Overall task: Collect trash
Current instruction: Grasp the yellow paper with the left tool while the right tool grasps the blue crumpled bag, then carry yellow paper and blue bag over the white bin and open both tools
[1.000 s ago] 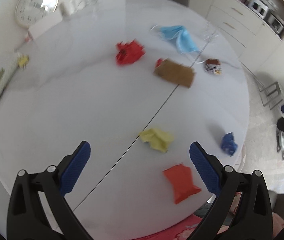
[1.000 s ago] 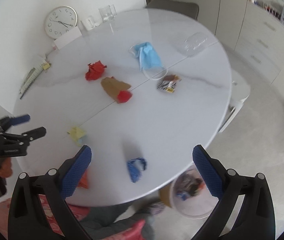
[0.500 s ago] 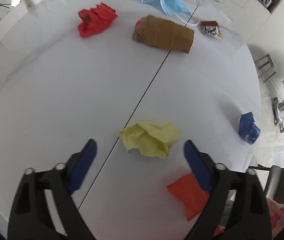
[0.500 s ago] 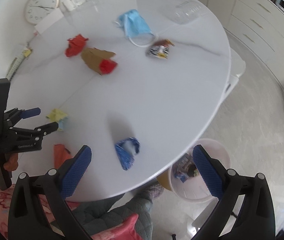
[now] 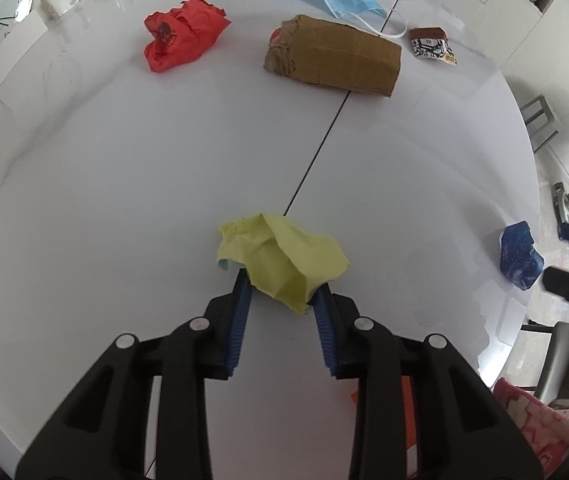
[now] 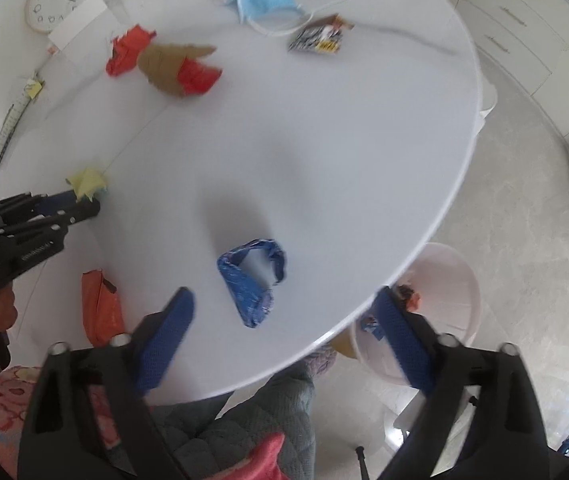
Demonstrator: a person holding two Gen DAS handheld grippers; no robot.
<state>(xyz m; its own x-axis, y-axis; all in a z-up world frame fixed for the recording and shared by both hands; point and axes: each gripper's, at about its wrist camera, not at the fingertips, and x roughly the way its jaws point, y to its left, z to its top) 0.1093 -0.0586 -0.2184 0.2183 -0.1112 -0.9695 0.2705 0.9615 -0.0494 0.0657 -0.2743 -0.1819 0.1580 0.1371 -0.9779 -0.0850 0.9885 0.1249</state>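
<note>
Now left gripper [image 5: 282, 292], jaws just closed onto the crumpled yellow paper [image 5: 280, 258], should lift straight; right gripper [image 6: 280, 332], jaws closing but clear, should straddle the blue wrapper [image 6: 250, 276] at 12 o'clock.

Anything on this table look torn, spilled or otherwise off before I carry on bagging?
No spill. The brown cardboard box is crushed and ragged at one end, with red paper poking out. The blue foil wrapper lies near the white round table edge.
</note>
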